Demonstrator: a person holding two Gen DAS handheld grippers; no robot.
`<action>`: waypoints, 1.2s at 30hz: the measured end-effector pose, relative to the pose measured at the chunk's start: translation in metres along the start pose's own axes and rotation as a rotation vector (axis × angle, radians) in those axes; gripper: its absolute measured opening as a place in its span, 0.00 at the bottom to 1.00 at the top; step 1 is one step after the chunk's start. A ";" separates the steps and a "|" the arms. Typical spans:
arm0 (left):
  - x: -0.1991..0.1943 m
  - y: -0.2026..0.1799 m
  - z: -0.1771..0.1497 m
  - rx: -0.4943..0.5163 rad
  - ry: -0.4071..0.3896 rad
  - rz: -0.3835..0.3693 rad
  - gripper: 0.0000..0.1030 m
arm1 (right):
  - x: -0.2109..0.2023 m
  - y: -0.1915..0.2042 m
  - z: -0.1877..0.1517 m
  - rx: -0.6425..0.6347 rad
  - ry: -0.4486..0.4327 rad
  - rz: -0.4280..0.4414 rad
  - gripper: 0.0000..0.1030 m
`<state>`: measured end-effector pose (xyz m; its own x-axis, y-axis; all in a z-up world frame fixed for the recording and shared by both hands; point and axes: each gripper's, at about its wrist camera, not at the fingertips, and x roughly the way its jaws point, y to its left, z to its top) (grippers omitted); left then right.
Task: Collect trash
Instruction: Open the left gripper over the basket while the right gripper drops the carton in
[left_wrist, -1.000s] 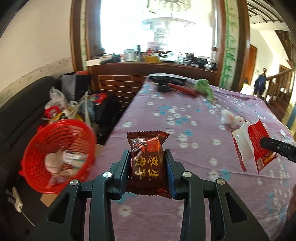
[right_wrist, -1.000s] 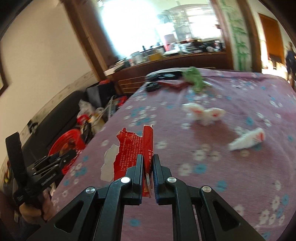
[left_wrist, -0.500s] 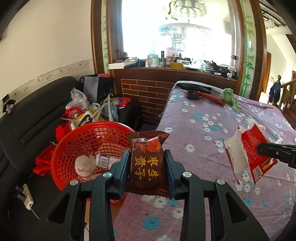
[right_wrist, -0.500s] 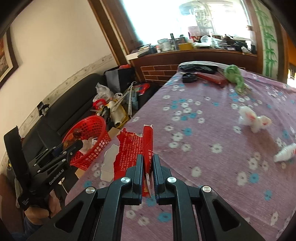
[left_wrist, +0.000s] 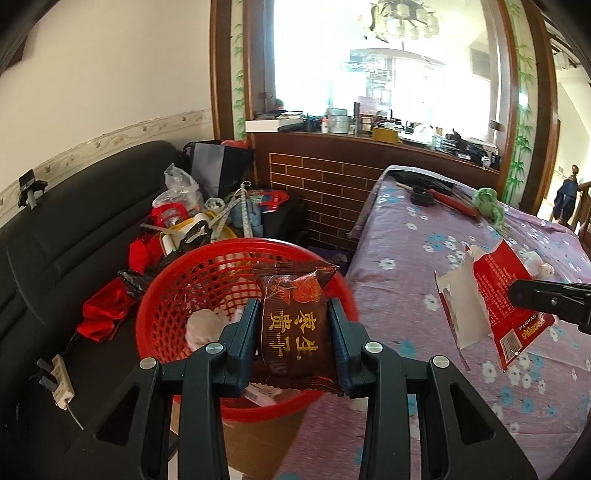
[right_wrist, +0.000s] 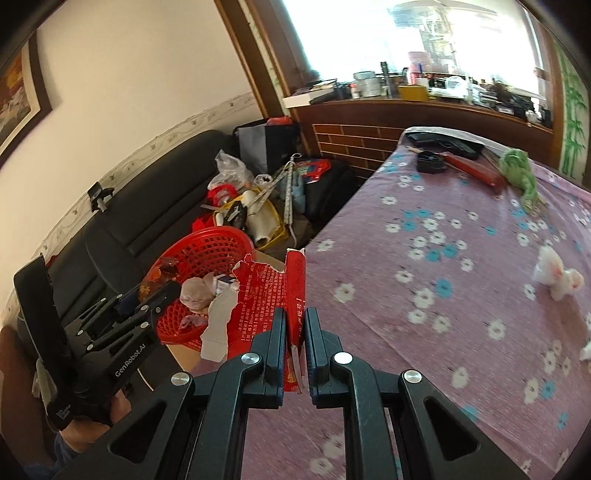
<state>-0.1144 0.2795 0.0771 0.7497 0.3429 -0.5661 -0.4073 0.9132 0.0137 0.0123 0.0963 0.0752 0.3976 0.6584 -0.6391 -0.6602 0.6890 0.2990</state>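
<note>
The left tool (left_wrist: 293, 334), clamped on a brown snack packet (left_wrist: 295, 325), has swung from the desk (left_wrist: 406, 288) to over the red basket (left_wrist: 166, 306); the right tool (right_wrist: 295, 332), pinching a torn red wrapper (right_wrist: 273, 295), follows, so dropping looks next.

Left tool (left_wrist: 293, 334): black arms, dark blue pads. Snack packet (left_wrist: 293, 325): dark brown, red rose print, gold characters. Basket (left_wrist: 177, 295): red plastic lattice. Torn wrapper (right_wrist: 269, 295): red outside with white print, white inside. Right tool (right_wrist: 295, 350): same black and blue. Desk cloth (right_wrist: 424, 295): mauve, white and blue flowers. Sofa (left_wrist: 74, 229): black. Wall (left_wrist: 110, 66): cream with a pale leaf-pattern border. Partition (left_wrist: 325, 184): brown brick pattern.
</note>
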 end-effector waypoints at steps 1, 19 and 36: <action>0.001 0.004 0.000 -0.005 0.001 0.004 0.34 | 0.004 0.003 0.002 -0.004 0.003 0.004 0.10; 0.038 0.078 0.009 -0.141 0.049 -0.006 0.37 | 0.088 0.072 0.046 -0.082 0.033 0.040 0.13; 0.010 0.029 0.013 -0.078 -0.003 -0.094 0.64 | 0.022 -0.012 0.012 0.067 -0.032 -0.016 0.21</action>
<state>-0.1114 0.3124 0.0825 0.7882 0.2573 -0.5591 -0.3741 0.9216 -0.1033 0.0370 0.1062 0.0656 0.4285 0.6557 -0.6216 -0.6099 0.7175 0.3365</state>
